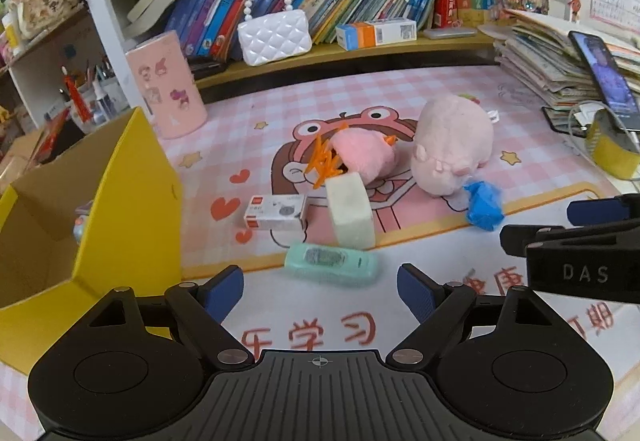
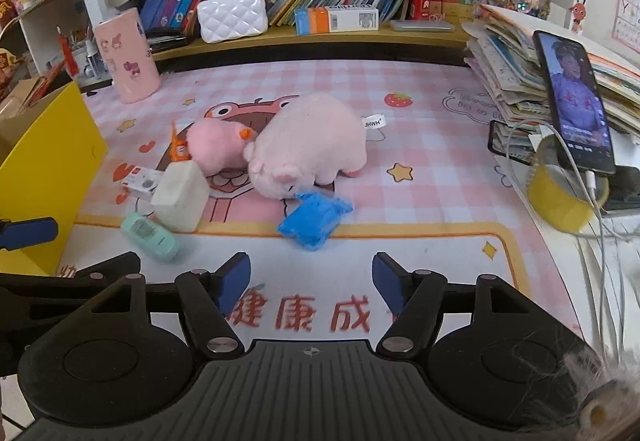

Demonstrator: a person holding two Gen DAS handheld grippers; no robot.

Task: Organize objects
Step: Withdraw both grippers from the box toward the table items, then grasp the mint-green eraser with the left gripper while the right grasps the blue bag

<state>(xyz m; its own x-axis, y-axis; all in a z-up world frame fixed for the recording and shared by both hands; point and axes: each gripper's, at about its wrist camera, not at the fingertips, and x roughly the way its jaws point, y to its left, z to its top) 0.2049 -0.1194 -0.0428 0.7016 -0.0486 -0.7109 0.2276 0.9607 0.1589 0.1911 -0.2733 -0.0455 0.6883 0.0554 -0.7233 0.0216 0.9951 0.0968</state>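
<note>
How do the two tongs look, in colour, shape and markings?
Both the left tongs and the right tongs are matte black, with blue pads on the fingertips, silver pivot screws, two round discs and a ribbed centre plate bearing a small crosshair mark. In the left wrist view, the side of the right tongs shows the letters DAS. No hand or sleeve is visible.

Both grippers tilt down over the pink desk mat [image 1: 420, 89], side by side: left gripper [image 1: 320, 291] spread wide and empty, right gripper [image 2: 311, 287] apart, empty too.
</note>
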